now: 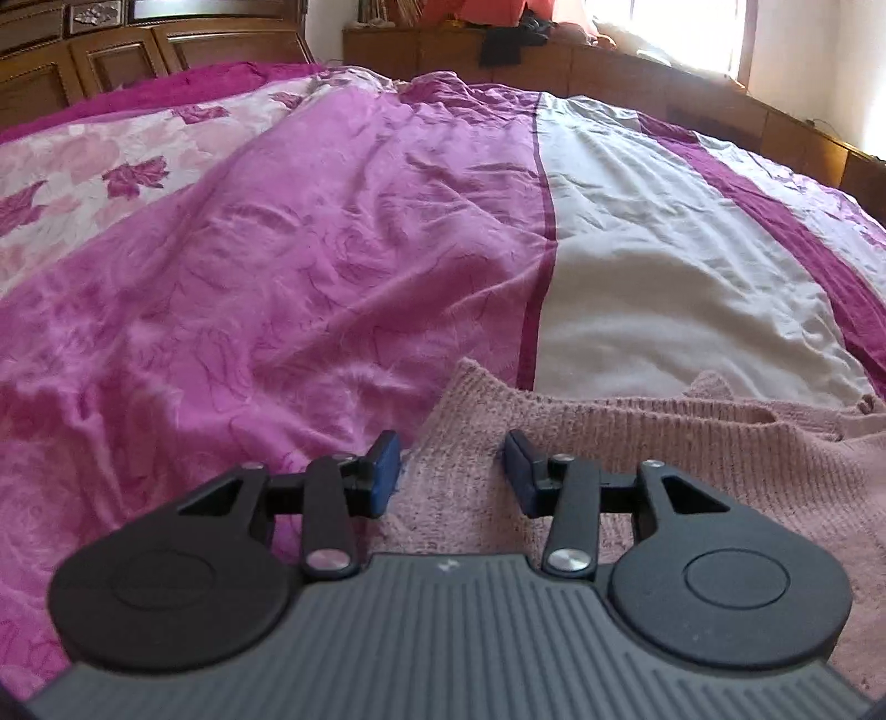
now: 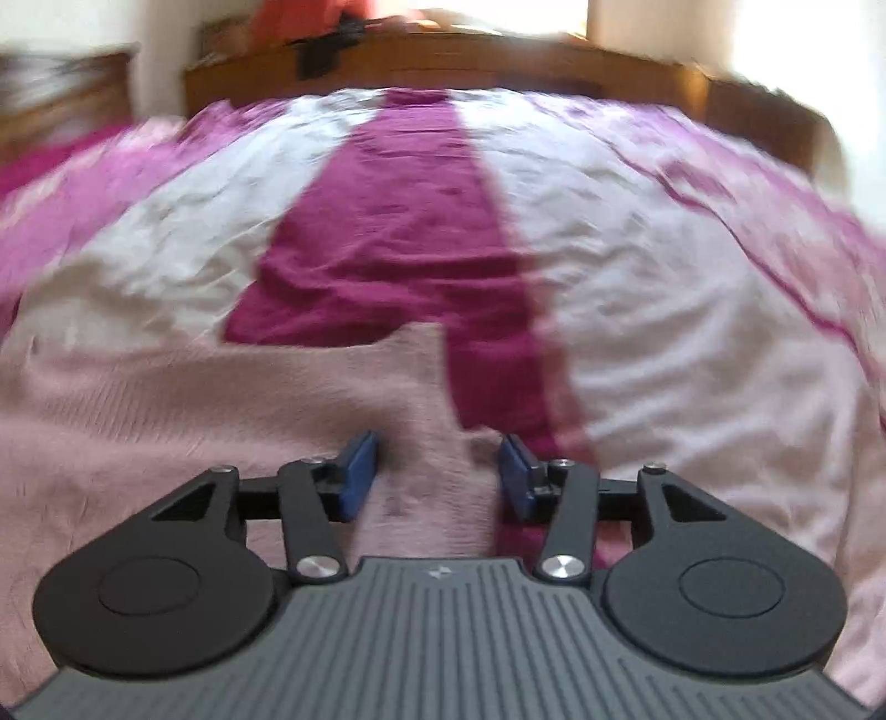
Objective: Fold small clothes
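Observation:
A pale pink knitted sweater (image 1: 637, 443) lies flat on the bed at the near edge, its neckline toward the right of the left wrist view. My left gripper (image 1: 453, 465) is open, its blue pads (image 1: 386, 468) straddling the sweater's left corner. In the blurred right wrist view the same sweater (image 2: 194, 399) fills the lower left, and a narrow part of it runs down between the fingers. My right gripper (image 2: 438, 476) is open over that right-hand corner. Nothing is clamped in either one.
The bed is covered by a wrinkled bedspread (image 1: 277, 249) in pink, magenta and cream panels. A wooden headboard (image 1: 83, 61) stands at the far left, and a wooden footboard (image 2: 443, 61) with clothes piled on it runs along the far side below a bright window (image 1: 681, 33).

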The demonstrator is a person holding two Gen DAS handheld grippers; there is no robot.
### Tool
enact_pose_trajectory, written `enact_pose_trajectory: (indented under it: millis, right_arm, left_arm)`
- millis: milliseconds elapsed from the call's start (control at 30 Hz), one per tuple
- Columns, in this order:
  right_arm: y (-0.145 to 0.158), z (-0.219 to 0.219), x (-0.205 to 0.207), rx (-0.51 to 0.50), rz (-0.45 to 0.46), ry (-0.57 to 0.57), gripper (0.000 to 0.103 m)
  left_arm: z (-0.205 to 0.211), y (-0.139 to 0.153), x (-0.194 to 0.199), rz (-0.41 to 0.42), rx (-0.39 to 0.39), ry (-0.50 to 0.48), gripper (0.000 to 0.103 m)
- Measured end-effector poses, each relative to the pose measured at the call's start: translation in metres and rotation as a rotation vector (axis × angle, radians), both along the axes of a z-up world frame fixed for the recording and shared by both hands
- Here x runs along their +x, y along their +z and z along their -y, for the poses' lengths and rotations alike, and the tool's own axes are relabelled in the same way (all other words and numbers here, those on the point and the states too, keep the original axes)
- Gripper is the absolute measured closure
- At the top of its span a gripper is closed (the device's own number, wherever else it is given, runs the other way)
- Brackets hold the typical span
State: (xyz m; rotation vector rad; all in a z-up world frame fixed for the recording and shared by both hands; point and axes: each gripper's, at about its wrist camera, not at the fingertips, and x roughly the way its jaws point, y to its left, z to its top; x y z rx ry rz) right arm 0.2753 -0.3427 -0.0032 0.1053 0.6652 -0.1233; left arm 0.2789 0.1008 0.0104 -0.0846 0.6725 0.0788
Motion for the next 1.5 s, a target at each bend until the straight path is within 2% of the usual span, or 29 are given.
enact_pose_trajectory:
  millis: [167, 367, 433, 500, 700, 900, 1067, 1200, 1333, 1500]
  right_arm:
    - [0.009, 0.011, -0.022, 0.079, 0.039, -0.055, 0.049]
    - [0.025, 0.013, -0.056, 0.197, 0.058, -0.01, 0.047]
    - [0.028, 0.013, -0.069, 0.23, 0.053, -0.001, 0.044]
    - [0.029, 0.015, -0.082, 0.259, 0.055, -0.001, 0.032]
    - [0.028, 0.013, -0.115, 0.292, 0.047, 0.01, 0.026]
    - [0.018, 0.022, -0.138, 0.332, 0.028, -0.03, 0.024]
    - [0.003, 0.03, -0.149, 0.422, 0.012, -0.045, 0.024]
    - [-0.01, 0.032, -0.151, 0.501, 0.026, -0.023, 0.024]
    - [-0.016, 0.031, -0.15, 0.582, 0.052, 0.009, 0.024]
    - [-0.021, 0.033, -0.148, 0.605, 0.074, 0.003, 0.026]
  left_arm:
    - [-0.005, 0.011, -0.016, -0.009, 0.017, 0.001, 0.06]
    - [-0.005, 0.033, -0.048, -0.014, 0.037, -0.022, 0.06]
    - [-0.005, 0.041, -0.06, -0.021, 0.026, -0.033, 0.06]
    - [-0.004, 0.048, -0.069, -0.03, 0.022, -0.047, 0.06]
    - [0.002, 0.06, -0.098, -0.086, 0.005, -0.069, 0.06]
    - [0.005, 0.059, -0.122, -0.139, -0.055, -0.072, 0.06]
    - [0.011, 0.055, -0.14, -0.161, -0.045, -0.079, 0.06]
    - [0.012, 0.052, -0.15, -0.174, -0.064, -0.07, 0.06]
    - [0.017, 0.048, -0.156, -0.184, -0.05, -0.068, 0.06]
    - [0.022, 0.042, -0.159, -0.202, -0.065, -0.07, 0.06]
